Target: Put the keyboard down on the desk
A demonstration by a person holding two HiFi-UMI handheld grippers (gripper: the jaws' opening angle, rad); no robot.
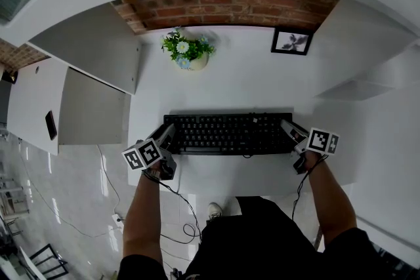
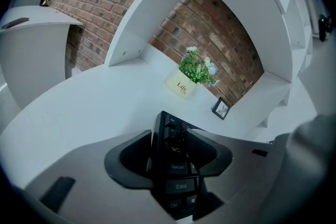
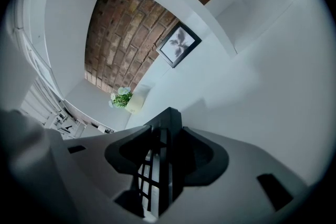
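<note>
- Left gripper (image 1: 169, 136): jaws clamped on the keyboard's (image 1: 226, 133) left end.
- Right gripper (image 1: 289, 129): jaws wide around its right end, apparently loose.
- Keyboard: seemingly flat on the desk (image 1: 243, 85) near the front edge, long axis left to right, one end in each gripper; each should withdraw outward along it.

From the person's head, one camera looks steeply down on the white desk (image 1: 249, 82), taking in its full width back to the brick wall (image 1: 230, 3). A second rides the left gripper (image 1: 169, 136) at the left end of the keyboard (image 1: 226, 133), low and hard against the keys, facing the desk's back edge. The third rides the right gripper (image 1: 289, 130) at the keyboard's right end, rolled sideways and facing the same back edge. All three share the flower pot (image 1: 187, 56), the framed picture (image 1: 291, 41) and the brick.
</note>
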